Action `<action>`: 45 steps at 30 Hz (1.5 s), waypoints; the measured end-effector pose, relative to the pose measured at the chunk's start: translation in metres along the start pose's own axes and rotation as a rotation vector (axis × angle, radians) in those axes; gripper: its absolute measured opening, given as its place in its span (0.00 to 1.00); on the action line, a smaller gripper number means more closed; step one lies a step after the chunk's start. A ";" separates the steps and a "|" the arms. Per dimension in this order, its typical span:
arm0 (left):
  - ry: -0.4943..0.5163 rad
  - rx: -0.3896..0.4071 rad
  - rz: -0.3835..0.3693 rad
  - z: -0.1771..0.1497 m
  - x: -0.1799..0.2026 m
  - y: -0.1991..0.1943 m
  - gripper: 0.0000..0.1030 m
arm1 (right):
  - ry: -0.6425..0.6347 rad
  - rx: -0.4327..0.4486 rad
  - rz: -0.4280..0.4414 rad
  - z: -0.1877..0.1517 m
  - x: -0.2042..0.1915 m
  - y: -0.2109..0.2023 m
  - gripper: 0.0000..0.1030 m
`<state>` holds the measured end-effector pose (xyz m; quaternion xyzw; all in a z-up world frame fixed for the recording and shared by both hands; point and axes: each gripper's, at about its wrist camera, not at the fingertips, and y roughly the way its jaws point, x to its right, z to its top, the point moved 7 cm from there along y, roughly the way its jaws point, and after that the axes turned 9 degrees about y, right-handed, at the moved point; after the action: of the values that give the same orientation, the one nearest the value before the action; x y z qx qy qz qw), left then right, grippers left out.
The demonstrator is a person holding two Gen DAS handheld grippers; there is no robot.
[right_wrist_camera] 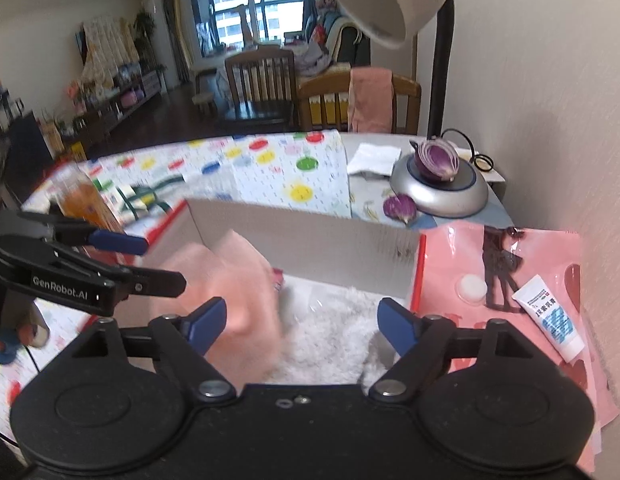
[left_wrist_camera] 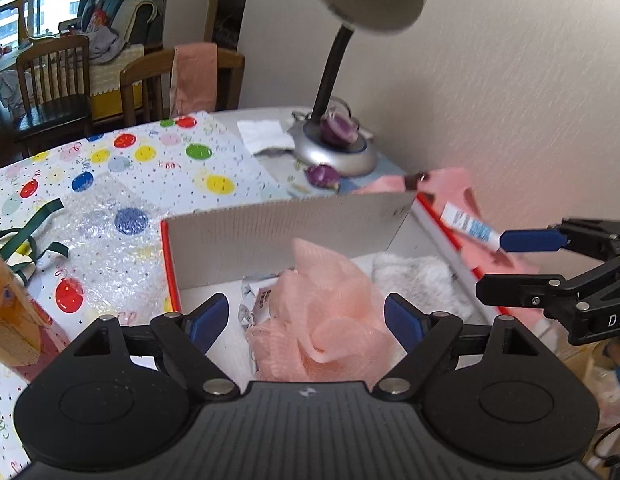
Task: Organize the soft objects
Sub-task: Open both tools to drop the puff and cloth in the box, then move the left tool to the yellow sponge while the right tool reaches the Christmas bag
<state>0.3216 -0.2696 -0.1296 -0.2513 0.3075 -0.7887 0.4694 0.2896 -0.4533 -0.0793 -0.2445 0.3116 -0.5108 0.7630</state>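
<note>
A pink mesh bath pouf (left_wrist_camera: pixel 322 308) lies in an open cardboard box (left_wrist_camera: pixel 289 232) with a red outer rim. Beside it, to the right, lies a white fluffy cloth (left_wrist_camera: pixel 418 280). My left gripper (left_wrist_camera: pixel 305 320) hovers open above the pouf, and its pads stand clear of the mesh. In the right wrist view my right gripper (right_wrist_camera: pixel 301 320) is open over the white fluffy cloth (right_wrist_camera: pixel 330 332), with the blurred pouf (right_wrist_camera: pixel 229 292) to its left. Each gripper shows in the other's view: the right gripper (left_wrist_camera: pixel 510 266) at the right edge, the left gripper (right_wrist_camera: pixel 149 262) at the left, both with jaws apart.
A desk lamp (left_wrist_camera: pixel 334 152) with onion halves (right_wrist_camera: pixel 436 160) on and by its base stands behind the box. A cream tube (right_wrist_camera: pixel 550 320) lies on a pink bag (right_wrist_camera: pixel 450 264) to the right. Bubble wrap (left_wrist_camera: pixel 105 240), green ribbon (left_wrist_camera: pixel 37 220) and an orange bottle (right_wrist_camera: pixel 85 200) lie to the left.
</note>
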 end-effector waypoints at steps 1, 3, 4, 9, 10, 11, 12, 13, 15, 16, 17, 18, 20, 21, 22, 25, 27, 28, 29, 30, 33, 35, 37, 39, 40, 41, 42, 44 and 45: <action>-0.006 0.014 -0.007 0.001 0.000 -0.006 0.85 | 0.010 0.010 0.011 0.002 -0.003 -0.005 0.83; -0.023 0.039 -0.019 0.003 -0.002 -0.018 0.86 | 0.020 0.031 0.033 0.005 -0.010 -0.013 0.86; -0.027 0.052 -0.021 0.004 -0.003 -0.024 0.86 | 0.022 0.042 0.041 0.006 -0.014 -0.018 0.87; -0.025 0.112 -0.007 0.004 -0.009 -0.057 0.87 | 0.018 0.099 0.091 0.015 -0.040 -0.035 0.94; -0.030 0.120 -0.003 0.003 -0.011 -0.063 0.87 | 0.016 0.109 0.103 0.016 -0.046 -0.038 0.94; -0.034 0.128 0.000 0.003 -0.013 -0.069 0.87 | 0.013 0.117 0.116 0.017 -0.052 -0.040 0.95; -0.038 0.135 0.003 0.001 -0.016 -0.075 0.87 | 0.010 0.125 0.127 0.019 -0.059 -0.042 0.96; -0.040 0.143 0.007 0.000 -0.019 -0.080 0.87 | 0.006 0.133 0.137 0.020 -0.065 -0.044 0.97; -0.036 0.158 0.025 -0.004 -0.025 -0.092 0.87 | -0.005 0.148 0.157 0.023 -0.079 -0.047 0.98; -0.037 0.166 0.033 -0.006 -0.029 -0.098 0.90 | -0.009 0.155 0.168 0.025 -0.087 -0.048 0.98; -0.039 0.174 0.039 -0.008 -0.033 -0.105 0.95 | -0.012 0.162 0.178 0.025 -0.094 -0.049 0.99; -0.043 0.183 0.043 -0.010 -0.037 -0.111 0.97 | -0.012 0.168 0.190 0.025 -0.101 -0.049 1.00; -0.058 0.194 0.055 -0.016 -0.048 -0.123 0.99 | -0.011 0.171 0.219 0.026 -0.116 -0.049 1.00; -0.065 0.201 0.064 -0.019 -0.053 -0.129 0.99 | -0.012 0.171 0.233 0.026 -0.124 -0.049 1.00; -0.073 0.214 0.073 -0.022 -0.058 -0.136 0.99 | -0.016 0.169 0.242 0.026 -0.132 -0.047 1.00; -0.095 0.244 0.089 -0.033 -0.076 -0.154 1.00 | -0.030 0.161 0.262 0.026 -0.157 -0.042 1.00; -0.113 0.256 0.108 -0.042 -0.089 -0.165 1.00 | -0.035 0.154 0.271 0.027 -0.175 -0.037 1.00; -0.122 0.260 0.121 -0.046 -0.097 -0.171 1.00 | -0.038 0.150 0.275 0.027 -0.183 -0.034 1.00; -0.130 0.262 0.135 -0.051 -0.104 -0.176 1.00 | -0.041 0.146 0.277 0.026 -0.192 -0.032 1.00; -0.137 0.263 0.150 -0.056 -0.112 -0.181 1.00 | -0.044 0.141 0.279 0.026 -0.201 -0.030 1.00; -0.163 0.267 0.185 -0.073 -0.139 -0.195 1.00 | -0.056 0.122 0.284 0.027 -0.229 -0.018 1.00; -0.180 0.269 0.209 -0.085 -0.158 -0.203 1.00 | -0.061 0.110 0.290 0.027 -0.249 -0.011 1.00; -0.199 0.277 0.267 -0.097 -0.177 -0.211 1.00 | -0.066 0.099 0.287 0.026 -0.269 -0.002 1.00; -0.210 0.283 0.297 -0.109 -0.194 -0.219 1.00 | -0.068 0.083 0.295 0.027 -0.289 0.008 1.00; -0.221 0.279 0.299 -0.114 -0.203 -0.220 1.00 | -0.068 0.076 0.297 0.027 -0.300 0.013 1.00; -0.233 0.277 0.298 -0.119 -0.212 -0.222 1.00 | -0.071 0.071 0.299 0.028 -0.312 0.019 1.00; -0.242 0.276 0.298 -0.124 -0.220 -0.223 1.00 | -0.075 0.067 0.298 0.028 -0.321 0.023 1.00; -0.256 0.274 0.306 -0.134 -0.236 -0.227 1.00 | -0.084 0.057 0.296 0.028 -0.343 0.033 1.00; -0.258 0.263 0.307 -0.138 -0.244 -0.227 1.00 | -0.089 0.052 0.297 0.029 -0.354 0.039 1.00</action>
<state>0.1994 0.0674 -0.0866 -0.2370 0.1740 -0.7028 0.6478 0.2345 -0.1074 -0.0067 -0.1984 0.2971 -0.3888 0.8493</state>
